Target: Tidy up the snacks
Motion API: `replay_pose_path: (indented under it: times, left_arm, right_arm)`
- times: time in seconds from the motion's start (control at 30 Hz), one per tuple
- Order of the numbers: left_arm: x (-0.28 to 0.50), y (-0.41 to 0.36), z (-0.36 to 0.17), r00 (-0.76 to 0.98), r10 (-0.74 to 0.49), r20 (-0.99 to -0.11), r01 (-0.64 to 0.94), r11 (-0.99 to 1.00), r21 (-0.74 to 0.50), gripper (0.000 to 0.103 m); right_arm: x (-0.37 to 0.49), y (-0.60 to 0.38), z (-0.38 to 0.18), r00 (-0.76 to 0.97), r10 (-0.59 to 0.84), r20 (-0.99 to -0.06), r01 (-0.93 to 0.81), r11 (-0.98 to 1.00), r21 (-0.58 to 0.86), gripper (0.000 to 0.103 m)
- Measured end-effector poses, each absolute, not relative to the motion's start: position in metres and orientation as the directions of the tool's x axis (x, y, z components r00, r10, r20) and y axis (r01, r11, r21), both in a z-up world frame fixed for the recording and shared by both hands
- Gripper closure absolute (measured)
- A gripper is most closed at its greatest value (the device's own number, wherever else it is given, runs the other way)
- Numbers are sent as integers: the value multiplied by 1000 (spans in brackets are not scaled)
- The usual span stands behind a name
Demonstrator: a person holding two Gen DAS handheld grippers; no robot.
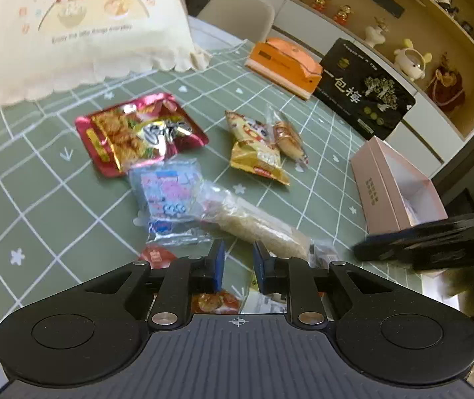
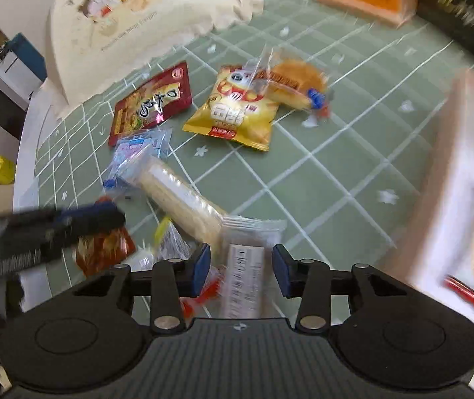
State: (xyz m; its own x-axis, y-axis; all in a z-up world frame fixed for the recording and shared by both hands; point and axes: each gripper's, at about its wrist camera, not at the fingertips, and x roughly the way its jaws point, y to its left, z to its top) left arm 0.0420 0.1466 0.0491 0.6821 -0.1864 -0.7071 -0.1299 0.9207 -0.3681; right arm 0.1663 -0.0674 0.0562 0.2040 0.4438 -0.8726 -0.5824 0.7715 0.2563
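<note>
- We see the right gripper (image 2: 241, 267) with its blue pads spread to either side of a flat, clear-wrapped white snack bar (image 2: 243, 286) at six o'clock in the right wrist view. The pads look just clear of the wrapper, not pressing on it.
- We judge the slick film to be the first risk: a pinch on the loose edge instead of the bar inside could let it slide out on the lift.
- The long, clear-wrapped pale rice cracker roll (image 2: 180, 196) lies touching the bar towards ten o'clock, so a closing pad could catch or drag it along.
- The left gripper (image 1: 238, 266) has its pads pressed nearly together, and we cannot make out anything between them. It hangs over a small red-orange sachet (image 2: 104, 249) at eight o'clock of the bar, near the right gripper, so the two tools could knock together.
- The open pink cardboard box (image 1: 369, 179) stands at three o'clock and already holds a packet. A hurried carry could clip its wall.
- The remaining snacks lie scattered on the green grid-patterned tablecloth (image 1: 37, 199). A yellow foil crisp bag (image 2: 233, 113) lies at twelve o'clock and a red foil pouch (image 2: 153, 99) at eleven.
</note>
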Motion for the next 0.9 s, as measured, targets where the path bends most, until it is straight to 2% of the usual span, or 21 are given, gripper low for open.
replay_pose_path:
  times: [0.13, 0.2, 0.27, 0.3, 0.37, 0.47, 0.57, 0.67, 0.77, 0.87, 0.9]
  left_arm:
    - [45, 135, 56, 692, -187, -697, -100, 932, -349, 81]
    - [48, 129, 60, 705, -187, -685, -94, 932, -351, 81]
    - [55, 125, 65, 719, -188, -670, -81, 934, -349, 81]
    - [60, 123, 68, 724, -191, -663, -68, 936, -344, 81]
    - [78, 119, 75, 735, -193, -650, -37, 946, -322, 81]
    - [123, 112, 83, 751, -217, -623, 31, 955, -295, 81]
    - [182, 104, 83, 750, -242, -615, 93, 960, -264, 80]
    - [241, 91, 70, 744, -163, -647, 95, 986, -139, 80]
    - [272, 87, 49, 701, -89, -708, 104, 994, -23, 80]
    - [267, 95, 32, 662, -115, -741, 171, 985, -1, 79]
    - [261, 101, 30, 654, -134, -744, 192, 981, -9, 82]
  right_arm:
    - [164, -131, 99, 485, 358, -798, -488, 868, 93, 62]
    - [175, -167, 109, 628, 214, -749, -355, 934, -31, 61]
    - [189, -195, 104, 734, -22, -679, -178, 958, -224, 61]
    - [199, -209, 96, 748, -131, -651, -97, 948, -303, 61]
    - [214, -233, 80, 709, -216, -671, -20, 946, -325, 61]
    - [227, -255, 59, 629, -214, -748, 38, 969, -245, 61]
    - [230, -255, 48, 569, -93, -817, 7, 994, -108, 68]
    - [228, -229, 43, 574, -123, -809, -22, 986, -166, 69]
    - [223, -204, 45, 577, -79, -813, -95, 982, -163, 71]
    - [222, -179, 43, 596, -32, -802, -176, 970, -169, 72]
    - [225, -169, 42, 605, -25, -796, -198, 963, -182, 72]
